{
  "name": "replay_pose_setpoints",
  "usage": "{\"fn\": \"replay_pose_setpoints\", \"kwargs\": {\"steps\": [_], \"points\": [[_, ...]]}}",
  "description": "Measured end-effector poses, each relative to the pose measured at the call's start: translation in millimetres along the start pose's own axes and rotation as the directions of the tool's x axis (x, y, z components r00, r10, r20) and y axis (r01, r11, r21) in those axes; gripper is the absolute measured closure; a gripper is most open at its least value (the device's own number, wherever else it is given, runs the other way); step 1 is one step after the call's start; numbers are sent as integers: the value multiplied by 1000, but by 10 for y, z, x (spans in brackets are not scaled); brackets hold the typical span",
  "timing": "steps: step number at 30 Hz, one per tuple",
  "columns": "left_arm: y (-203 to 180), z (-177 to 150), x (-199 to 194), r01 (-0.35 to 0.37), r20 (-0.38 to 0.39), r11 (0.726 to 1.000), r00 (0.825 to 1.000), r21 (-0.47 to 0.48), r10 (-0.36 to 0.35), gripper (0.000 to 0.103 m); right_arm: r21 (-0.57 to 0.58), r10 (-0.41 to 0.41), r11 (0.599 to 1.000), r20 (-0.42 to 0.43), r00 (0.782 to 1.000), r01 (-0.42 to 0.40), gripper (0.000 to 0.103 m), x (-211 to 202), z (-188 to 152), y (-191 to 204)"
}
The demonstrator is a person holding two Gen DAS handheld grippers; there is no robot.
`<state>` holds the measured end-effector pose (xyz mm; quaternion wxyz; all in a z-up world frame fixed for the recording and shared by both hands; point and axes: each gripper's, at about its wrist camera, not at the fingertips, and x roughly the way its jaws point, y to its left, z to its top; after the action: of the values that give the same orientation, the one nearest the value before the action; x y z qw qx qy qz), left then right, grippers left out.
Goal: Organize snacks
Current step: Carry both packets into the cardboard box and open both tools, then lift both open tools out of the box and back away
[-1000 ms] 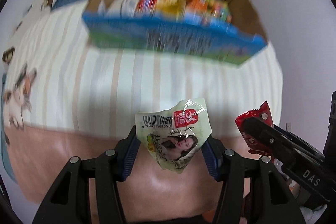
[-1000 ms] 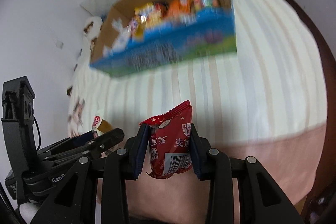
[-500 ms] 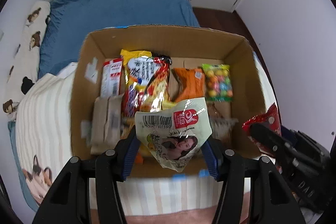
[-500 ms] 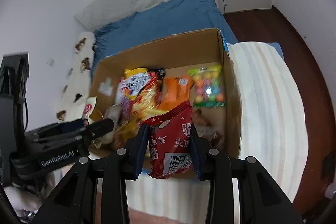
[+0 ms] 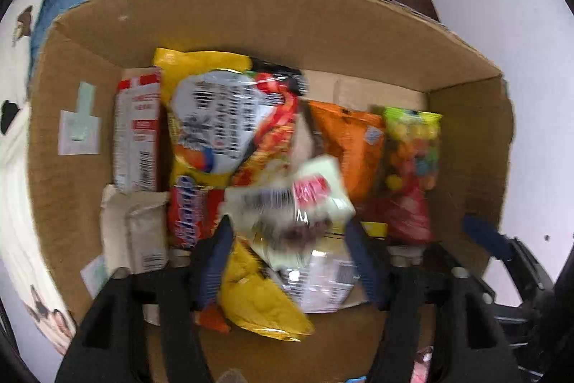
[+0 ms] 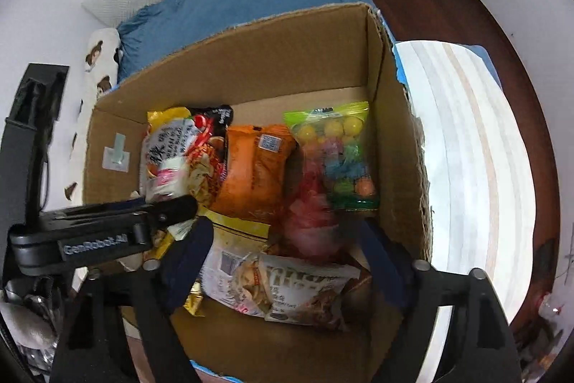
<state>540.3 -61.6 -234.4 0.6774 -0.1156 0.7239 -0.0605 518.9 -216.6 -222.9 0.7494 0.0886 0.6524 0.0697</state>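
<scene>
1. Now opened wide: left claw (image 5: pixel 287 261), its pale green packet (image 5: pixel 305 203) dropping free over the cardboard box (image 5: pixel 222 13).
2. Likewise opened: right claw (image 6: pixel 287 261), red packet (image 6: pixel 312 221) released.
3. Best withdrawn straight upward, clear of the snacks.

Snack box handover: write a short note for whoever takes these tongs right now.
Left tongs: open, jaws just spread; pale green packet blurred between them, no longer pinched, dropping into the cardboard box.
Right tongs: open, jaws just spread; red packet blurred, released beside the gumball bag.
Done: both packets carried over the box and let go.
Left: confirm that they have settled; whether more snacks wait outside is not visible.
</scene>
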Motion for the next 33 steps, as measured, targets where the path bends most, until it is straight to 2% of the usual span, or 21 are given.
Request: {"fn": "replay_pose_setpoints", "kwargs": {"steps": [5, 13, 16, 22, 25, 28, 33], "points": [[117, -51, -127, -82, 53, 996, 995, 18, 81, 10, -9, -35, 999, -32, 999, 35, 8, 82, -22, 26], [313, -226, -215, -110, 67, 994, 992, 7, 110, 10, -47, -100, 994, -54, 993, 98, 4, 160, -71, 147], [380, -326, -255, -129, 76, 992, 989, 3, 129, 10, -43, -101, 994, -53, 993, 99, 4, 152, -92, 147], [438, -489, -284, -124, 95, 992, 988, -23, 126, 10, -41, -100, 994, -42, 994, 98, 4, 85, -167, 141], [441, -594, -369, -125, 121, 992, 984, -24, 127, 10, -31, -79, 996, -13, 997, 78, 4, -7, -234, 123], [399, -730, -472, -135, 175, 991, 975, -18, 137, 10, -34, -80, 996, 40, 996, 82, 4, -162, -336, 128], [308, -1047, -747, -180, 306, 984, 936, -16, 176, 10, -53, -77, 995, 105, 992, 83, 4, -408, -562, 192]]}}
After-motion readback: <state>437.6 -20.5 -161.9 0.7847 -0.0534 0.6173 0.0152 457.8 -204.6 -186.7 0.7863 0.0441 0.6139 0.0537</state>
